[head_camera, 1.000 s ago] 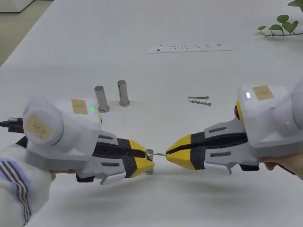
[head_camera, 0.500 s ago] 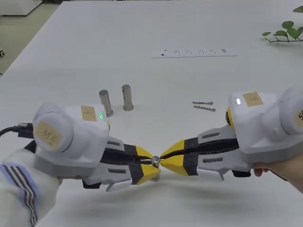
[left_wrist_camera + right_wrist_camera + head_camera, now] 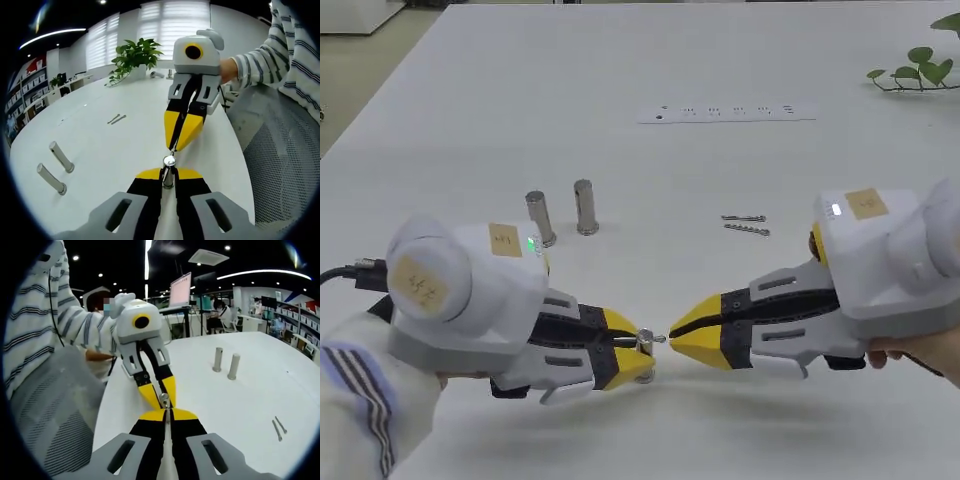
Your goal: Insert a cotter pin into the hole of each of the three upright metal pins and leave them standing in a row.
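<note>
Left gripper [image 3: 632,350]: fingers pinched metal pin [image 3: 169,171] upright between the tips.
Right gripper [image 3: 674,334]: fingers pressed together, tips just beside cotter pin [image 3: 657,338]; hold on it unclear.
Cotter pin: through the pin's head.
Handling: probably light, thin, bendy and slippery; grab the looped end.

Your left gripper [image 3: 638,352] hides most of the short grey metal pin [image 3: 169,170] between its yellow jaws, with just the rounded top clear. The thin silver cotter pin [image 3: 659,338] at that top is too small to tell whether it passes through the hole, or whether your right gripper [image 3: 672,333] pinches it. The head view's right edge cuts off the green leafy plant [image 3: 910,68].
</note>
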`<state>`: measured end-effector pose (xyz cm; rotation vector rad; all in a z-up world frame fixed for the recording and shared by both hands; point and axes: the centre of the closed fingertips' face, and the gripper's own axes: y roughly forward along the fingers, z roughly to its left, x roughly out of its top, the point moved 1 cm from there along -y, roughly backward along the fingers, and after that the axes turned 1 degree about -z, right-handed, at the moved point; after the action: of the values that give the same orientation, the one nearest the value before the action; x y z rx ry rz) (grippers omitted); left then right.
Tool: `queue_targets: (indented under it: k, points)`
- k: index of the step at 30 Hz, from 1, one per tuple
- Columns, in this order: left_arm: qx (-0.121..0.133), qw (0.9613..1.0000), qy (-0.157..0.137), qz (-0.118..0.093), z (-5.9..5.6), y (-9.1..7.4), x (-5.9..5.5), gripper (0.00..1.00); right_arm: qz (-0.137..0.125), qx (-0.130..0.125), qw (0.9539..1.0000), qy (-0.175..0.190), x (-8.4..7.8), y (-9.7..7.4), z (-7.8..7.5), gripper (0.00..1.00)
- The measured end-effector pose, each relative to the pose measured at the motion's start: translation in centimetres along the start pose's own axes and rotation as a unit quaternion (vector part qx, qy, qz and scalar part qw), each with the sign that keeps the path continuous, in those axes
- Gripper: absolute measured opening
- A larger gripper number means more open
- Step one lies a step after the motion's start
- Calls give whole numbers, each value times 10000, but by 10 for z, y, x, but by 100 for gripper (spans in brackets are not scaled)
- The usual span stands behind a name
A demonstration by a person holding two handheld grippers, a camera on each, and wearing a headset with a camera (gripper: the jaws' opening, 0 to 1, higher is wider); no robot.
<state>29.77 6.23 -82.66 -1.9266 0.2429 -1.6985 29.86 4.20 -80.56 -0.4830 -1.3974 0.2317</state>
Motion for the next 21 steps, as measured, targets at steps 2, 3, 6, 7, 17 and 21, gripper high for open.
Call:
queue_targets:
  k: [2, 3, 6, 7, 17, 21]
  points:
    - [9, 10000, 34, 11, 0, 0, 0, 7, -19, -13, 10000, -2, 1, 1, 1, 3]
    - [11, 10000, 75, 20, 0, 0, 0, 7, -52, -10, 10000, -14, 2, 1, 2, 3]
    - [-10, 9999, 103, 23, -1, 0, 0, 7, -40, -36, 10000, -80, 2, 0, 3, 3]
    - [-18, 9999, 112, 26, -1, 0, 0, 7, -48, -32, 10000, -62, 2, 0, 3, 3]
    - [-33, 9997, 222, 11, -2, 0, 0, 7, -89, -88, 9999, -38, -1, -1, 4, 5]
    - [-21, 9997, 231, 20, -2, 0, 1, 7, -214, -142, 9996, 70, -2, -4, 6, 10]
